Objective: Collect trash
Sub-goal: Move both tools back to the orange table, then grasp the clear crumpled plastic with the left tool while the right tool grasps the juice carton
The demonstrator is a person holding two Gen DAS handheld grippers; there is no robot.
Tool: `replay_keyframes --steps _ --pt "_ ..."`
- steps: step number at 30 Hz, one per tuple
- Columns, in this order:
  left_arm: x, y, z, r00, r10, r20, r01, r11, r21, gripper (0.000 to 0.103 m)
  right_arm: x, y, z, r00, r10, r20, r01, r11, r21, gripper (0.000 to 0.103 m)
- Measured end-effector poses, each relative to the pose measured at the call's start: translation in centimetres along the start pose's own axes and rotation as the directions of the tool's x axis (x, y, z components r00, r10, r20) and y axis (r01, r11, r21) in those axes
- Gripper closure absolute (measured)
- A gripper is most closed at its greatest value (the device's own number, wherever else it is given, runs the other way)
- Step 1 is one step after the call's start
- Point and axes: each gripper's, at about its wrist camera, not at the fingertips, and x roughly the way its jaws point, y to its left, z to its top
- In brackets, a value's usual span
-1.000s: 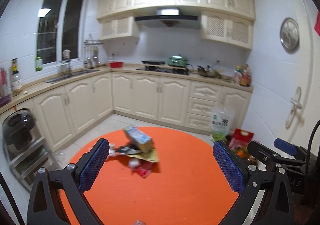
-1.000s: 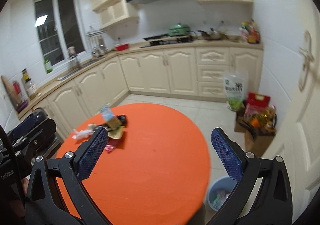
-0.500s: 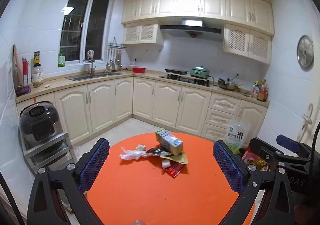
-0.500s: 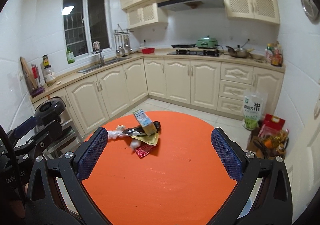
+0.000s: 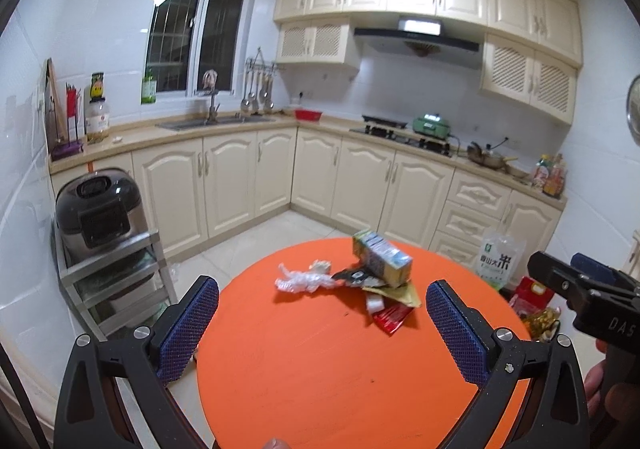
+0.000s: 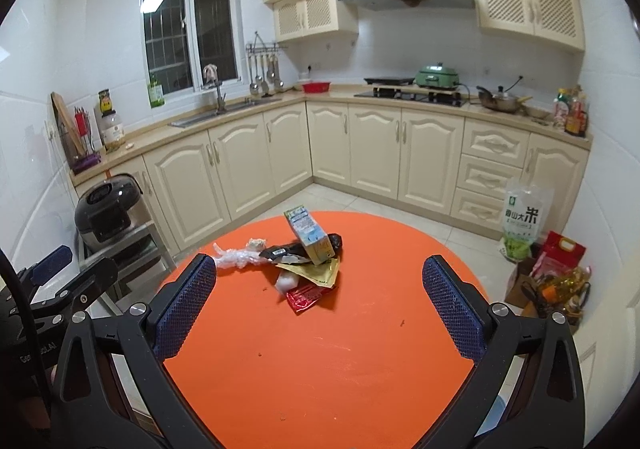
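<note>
A small heap of trash lies on the far half of a round orange table [image 5: 340,369] [image 6: 360,349]. A drink carton [image 5: 382,258] [image 6: 310,235] leans on a black wrapper [image 5: 352,276] [image 6: 288,251]. Crumpled clear plastic [image 5: 302,281] [image 6: 236,258] is at the heap's left; a gold pouch [image 5: 400,293] [image 6: 316,273], a white scrap [image 6: 287,283] and a red wrapper [image 5: 392,318] [image 6: 306,296] lie nearer. My left gripper [image 5: 322,331] and right gripper [image 6: 320,307] both stand open and hold nothing, short of the heap.
A rice cooker [image 5: 98,207] on a metal rack stands left of the table. A rice bag [image 6: 522,219] and grocery bags [image 6: 554,277] sit on the floor at right. Cream cabinets and a counter run along the back walls. A blue bin rim [image 6: 502,407] shows below the table's right edge.
Both views have tilted up and pulled back from the table; the heap now sits farther ahead of each gripper. The trash has not moved, and both grippers stay open.
</note>
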Motion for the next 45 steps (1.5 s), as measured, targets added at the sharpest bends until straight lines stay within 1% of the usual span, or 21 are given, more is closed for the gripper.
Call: replay_keyframes --steps 5,10,15,19,22,23,25,26,28,29,31,35,37,38,39,40,41,42,44,45 --pt "4.4 0.6 1.9 0.998 -0.001 -0.061 0.000 1.000 -0.007 0.001 3.6 -0.2 -0.2 0.998 0.009 -0.061 -0.009 1.000 -0.006 0.000" --pt "9.6 0.5 3.8 0.993 0.002 -0.114 -0.003 1.000 -0.006 0.001 7.4 -0.5 -0.6 0.992 0.016 -0.121 -0.017 1.000 -0.007 0.000" --pt "16.2 0.5 5.9 0.982 0.022 -0.190 -0.020 1.000 0.008 0.001 12.5 -1.3 -1.0 0.981 0.012 -0.193 -0.013 1.000 -0.001 0.000" --pt "21.3 0.2 7.9 0.972 0.030 -0.231 -0.029 1.000 0.005 0.001 15.9 -1.8 -1.1 0.972 0.012 -0.234 -0.013 1.000 -0.003 0.000" --pt "25.6 -0.1 9.4 0.964 0.031 -0.265 -0.031 1.000 0.006 0.001 18.2 -1.9 -0.9 0.967 0.017 -0.254 -0.019 1.000 -0.007 0.000" --pt "27.6 -0.3 10.0 0.959 0.035 -0.283 -0.033 0.999 0.012 0.001 19.1 -2.0 -0.8 0.965 0.017 -0.261 -0.021 1.000 -0.012 0.000" --pt "30.2 -0.6 10.6 0.952 0.043 -0.302 -0.038 0.999 0.022 0.001 20.6 -2.0 -0.7 0.961 0.022 -0.275 -0.027 1.000 -0.015 0.000" --pt "32.1 -0.9 11.0 0.948 0.048 -0.315 -0.039 0.999 0.033 0.001 21.5 -2.1 -0.6 0.960 0.023 -0.280 -0.029 0.999 -0.017 0.000" --pt "34.6 -1.2 11.5 0.940 0.054 -0.336 -0.039 0.998 0.050 0.001 23.2 -2.1 -0.3 0.956 0.023 -0.291 -0.031 0.999 -0.023 0.000" --pt "36.5 -1.4 11.9 0.933 0.063 -0.355 -0.041 0.997 0.067 0.001 24.0 -2.1 -0.1 0.954 0.024 -0.297 -0.034 0.999 -0.027 0.000" --pt "39.3 -1.7 12.8 0.924 0.076 -0.375 -0.045 0.995 0.089 0.001 25.4 -1.9 0.3 0.951 0.028 -0.307 -0.043 0.998 -0.042 0.000" --pt "44.3 -2.4 14.3 0.906 0.077 -0.415 -0.026 0.991 0.128 0.001 28.1 -0.8 0.8 0.945 0.039 -0.326 -0.075 0.992 -0.098 0.001" --pt "46.5 -2.9 15.0 0.903 0.074 -0.423 -0.013 0.989 0.145 0.001 29.3 -0.2 0.7 0.938 0.033 -0.346 -0.081 0.989 -0.126 0.009" --pt "47.6 -3.1 15.3 0.900 0.069 -0.429 -0.004 0.989 0.151 0.001 29.8 0.1 0.5 0.935 0.033 -0.354 -0.085 0.987 -0.133 0.019" --pt "48.7 -3.2 15.6 0.898 0.058 -0.437 0.010 0.988 0.151 0.001 30.1 0.4 0.4 0.932 0.034 -0.360 -0.089 0.987 -0.137 0.032" --pt "49.5 -3.1 15.8 0.897 0.050 -0.439 0.017 0.989 0.147 0.001 30.4 0.5 0.2 0.930 0.032 -0.366 -0.090 0.986 -0.142 0.039" --pt "50.5 -3.0 16.1 0.897 0.048 -0.440 0.019 0.989 0.146 0.004 30.6 0.7 0.0 0.929 0.027 -0.370 -0.088 0.985 -0.149 0.053" --pt "51.5 -3.1 16.4 0.895 0.047 -0.443 0.021 0.989 0.148 0.015 30.7 0.8 -0.1 0.928 0.032 -0.372 -0.094 0.984 -0.150 0.061" --pt "52.4 -2.7 16.3 0.895 0.036 -0.445 0.029 0.990 0.137 0.035 30.3 0.9 -0.5 0.930 0.042 -0.365 -0.102 0.984 -0.147 0.067" --pt "52.1 -2.7 16.1 0.899 0.036 -0.437 0.028 0.990 0.138 0.051 30.1 0.9 -0.5 0.931 0.045 -0.361 -0.104 0.984 -0.146 0.067"
